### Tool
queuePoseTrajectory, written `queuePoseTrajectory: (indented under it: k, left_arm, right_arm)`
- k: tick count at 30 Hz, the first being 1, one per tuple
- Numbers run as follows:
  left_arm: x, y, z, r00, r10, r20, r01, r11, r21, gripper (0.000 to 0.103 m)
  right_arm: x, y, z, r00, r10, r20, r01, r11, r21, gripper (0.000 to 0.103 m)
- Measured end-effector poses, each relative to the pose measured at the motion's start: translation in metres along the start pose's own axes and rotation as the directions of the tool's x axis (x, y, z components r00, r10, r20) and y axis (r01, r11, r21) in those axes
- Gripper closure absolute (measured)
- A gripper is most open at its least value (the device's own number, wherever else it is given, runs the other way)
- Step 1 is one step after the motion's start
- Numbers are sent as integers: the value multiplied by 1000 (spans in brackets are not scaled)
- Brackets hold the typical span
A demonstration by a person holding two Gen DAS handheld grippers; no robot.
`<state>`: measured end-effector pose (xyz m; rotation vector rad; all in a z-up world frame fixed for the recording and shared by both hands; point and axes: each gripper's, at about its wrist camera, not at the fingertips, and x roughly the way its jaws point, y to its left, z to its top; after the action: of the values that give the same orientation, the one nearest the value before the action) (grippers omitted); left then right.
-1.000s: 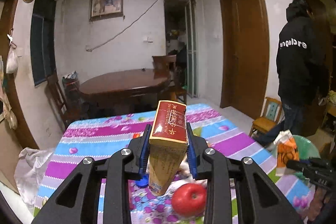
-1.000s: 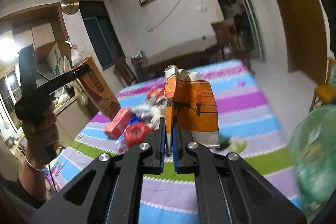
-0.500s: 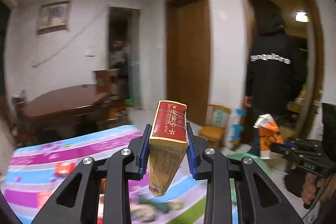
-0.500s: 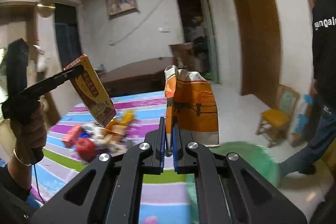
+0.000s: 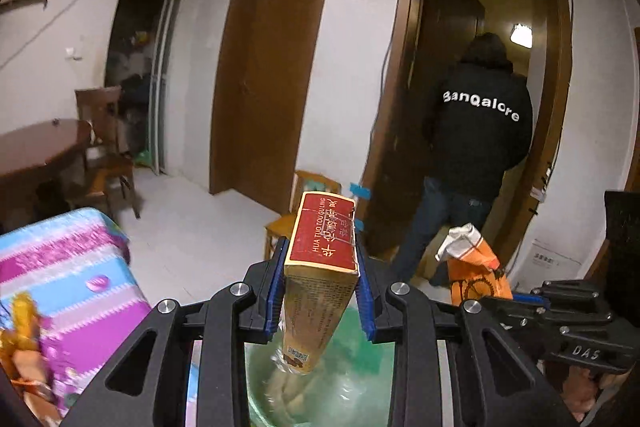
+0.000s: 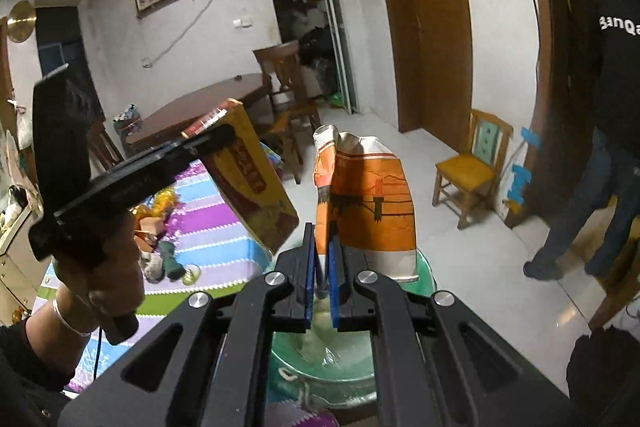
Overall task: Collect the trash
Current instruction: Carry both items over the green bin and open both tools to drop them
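My left gripper (image 5: 320, 291) is shut on a tall red and gold carton (image 5: 320, 267) and holds it above a green bin lined with a plastic bag (image 5: 344, 383). The carton also shows in the right wrist view (image 6: 256, 187). My right gripper (image 6: 321, 267) is shut on an orange and white crumpled bag (image 6: 368, 211), also over the green bin (image 6: 340, 359). The bag shows in the left wrist view (image 5: 476, 267) at the right.
The table with a striped purple and blue cloth (image 6: 208, 227) holds more trash (image 6: 160, 227) at the left. A small wooden chair (image 6: 468, 167) stands by the wall. A person in a black jacket (image 5: 476, 147) stands in the doorway.
Both grippers have swung right, away from the table, carrying the carton and the bag. They now hang over the green bin.
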<state>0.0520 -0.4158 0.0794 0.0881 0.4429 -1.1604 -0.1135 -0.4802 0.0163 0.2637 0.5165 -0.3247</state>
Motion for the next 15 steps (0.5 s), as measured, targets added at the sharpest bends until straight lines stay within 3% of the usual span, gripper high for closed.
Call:
queuePoseTrajectory:
  k: [7,15]
  left_arm:
    - [45,-2,-29,997,18,-74,-17,1000,11,71]
    - [53,8,-62,992,40,-121,-40,999,9,71]
  right_arm:
    - [21,-18,-15,997,-7,-75,10,999,40,98]
    - [40,-15,-20,993,11,-120,-6,999,46,98]
